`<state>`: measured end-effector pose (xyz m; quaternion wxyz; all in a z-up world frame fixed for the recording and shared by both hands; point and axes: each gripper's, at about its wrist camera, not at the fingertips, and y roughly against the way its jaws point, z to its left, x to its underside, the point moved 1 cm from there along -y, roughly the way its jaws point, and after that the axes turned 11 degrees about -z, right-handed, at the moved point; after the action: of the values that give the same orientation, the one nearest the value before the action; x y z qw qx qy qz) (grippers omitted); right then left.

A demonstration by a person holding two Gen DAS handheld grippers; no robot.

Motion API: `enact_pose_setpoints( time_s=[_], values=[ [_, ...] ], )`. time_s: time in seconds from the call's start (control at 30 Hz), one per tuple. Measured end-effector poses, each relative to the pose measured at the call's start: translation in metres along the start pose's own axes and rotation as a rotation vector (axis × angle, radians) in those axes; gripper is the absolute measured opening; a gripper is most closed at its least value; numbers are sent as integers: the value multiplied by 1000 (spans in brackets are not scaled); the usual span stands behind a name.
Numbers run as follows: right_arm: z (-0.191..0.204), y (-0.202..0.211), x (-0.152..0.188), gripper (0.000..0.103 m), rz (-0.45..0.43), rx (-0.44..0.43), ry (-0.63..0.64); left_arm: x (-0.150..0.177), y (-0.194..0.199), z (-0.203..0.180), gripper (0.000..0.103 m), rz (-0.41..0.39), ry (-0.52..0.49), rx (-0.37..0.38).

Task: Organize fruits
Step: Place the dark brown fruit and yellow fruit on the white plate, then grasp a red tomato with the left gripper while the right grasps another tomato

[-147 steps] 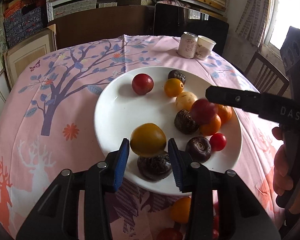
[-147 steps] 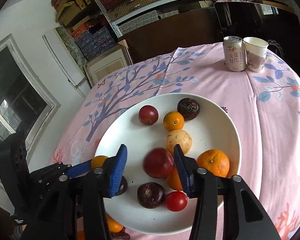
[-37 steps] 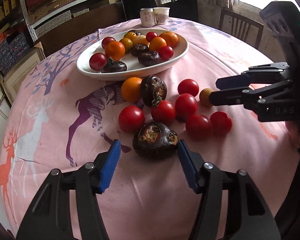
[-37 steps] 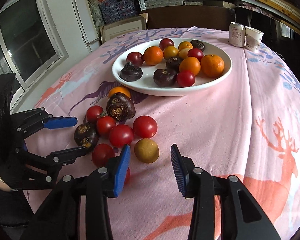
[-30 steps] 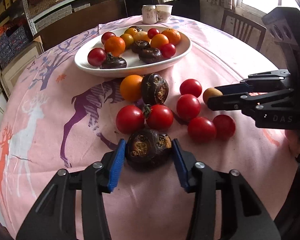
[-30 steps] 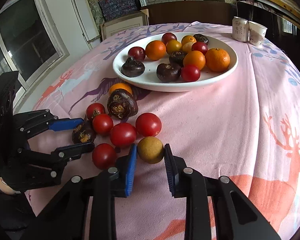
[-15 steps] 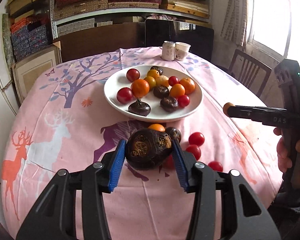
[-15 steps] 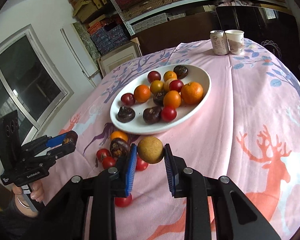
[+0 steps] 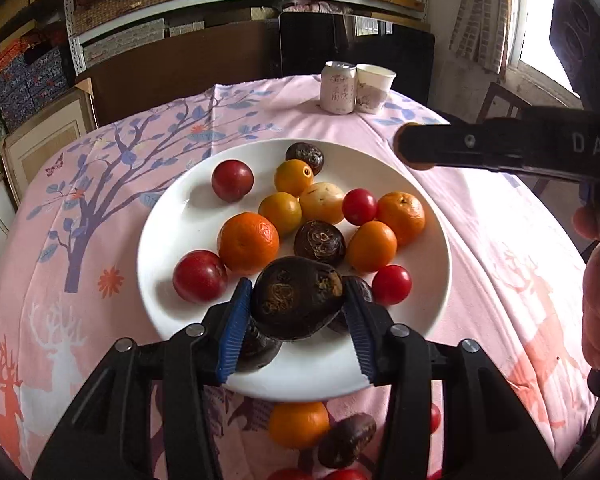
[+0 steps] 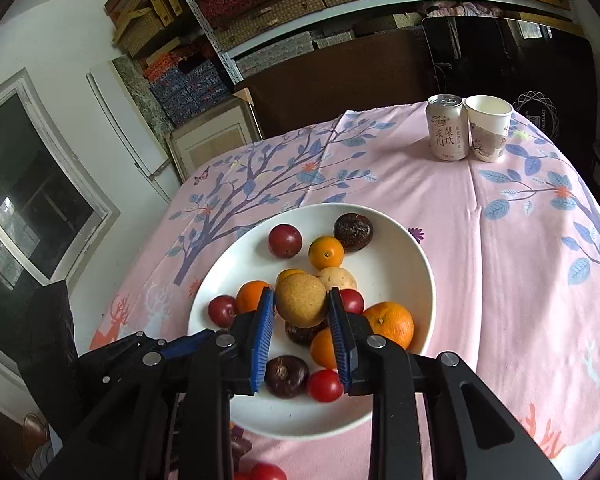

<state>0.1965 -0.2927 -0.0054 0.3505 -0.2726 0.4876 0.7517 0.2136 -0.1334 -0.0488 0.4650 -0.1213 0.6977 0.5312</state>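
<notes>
A white plate (image 9: 172,216) on the pink tablecloth holds several fruits: oranges, red plums, tomatoes and dark wrinkled fruits. My left gripper (image 9: 296,312) is shut on a dark wrinkled fruit (image 9: 296,298) and holds it above the plate's near rim. My right gripper (image 10: 302,320) is shut on a tan round fruit (image 10: 301,300) and holds it above the middle of the plate (image 10: 404,256). The right gripper also shows in the left wrist view (image 9: 416,148), over the plate's far right rim.
A drink can (image 9: 338,87) and a paper cup (image 9: 374,82) stand at the table's far side. An orange (image 9: 299,424), a dark fruit (image 9: 346,440) and red tomatoes lie on the cloth near the plate's near rim. Shelves and chairs surround the table.
Both grippers closed on fruits lying on the cloth, lifted them and carried them forward. They now hang over the plate, closer than half a second ago.
</notes>
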Motion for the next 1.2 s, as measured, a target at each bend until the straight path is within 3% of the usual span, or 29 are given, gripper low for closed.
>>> enact_pose_setpoints(
  time_s=[0.07,0.1,0.17,0.23,0.37,0.5,0.6,0.7,0.8,0.9,1.03,1.2],
  values=[
    [-1,-20,-1,29,34,5,1,2,-10,0,49,26,-7,0],
    [-3,-27,-1,31,44,14,-6,2,-9,1,55,26,-7,-4],
    [-4,-26,1,39,29,20,-23,3,7,2,80,-21,-3,2],
    [-1,-13,9,40,16,6,-9,6,30,1,85,-70,-34,-20],
    [13,30,41,40,18,-26,66,30,74,-1,85,-84,-104,-15],
    [36,73,101,40,72,-92,205,70,108,-2,85,-74,-158,-19],
    [53,88,148,40,140,-148,273,97,118,0,84,-40,-136,1],
    [65,91,180,40,154,-121,345,117,120,-10,78,-20,-155,14],
    [67,82,190,38,165,-109,337,129,116,-20,73,3,-177,11],
    [62,76,194,30,181,-110,312,134,114,-26,71,22,-168,12],
    [46,87,189,29,126,-155,225,134,115,-40,71,15,-170,39],
    [16,100,179,29,55,-120,110,125,100,-62,70,29,-161,50]
  ],
)
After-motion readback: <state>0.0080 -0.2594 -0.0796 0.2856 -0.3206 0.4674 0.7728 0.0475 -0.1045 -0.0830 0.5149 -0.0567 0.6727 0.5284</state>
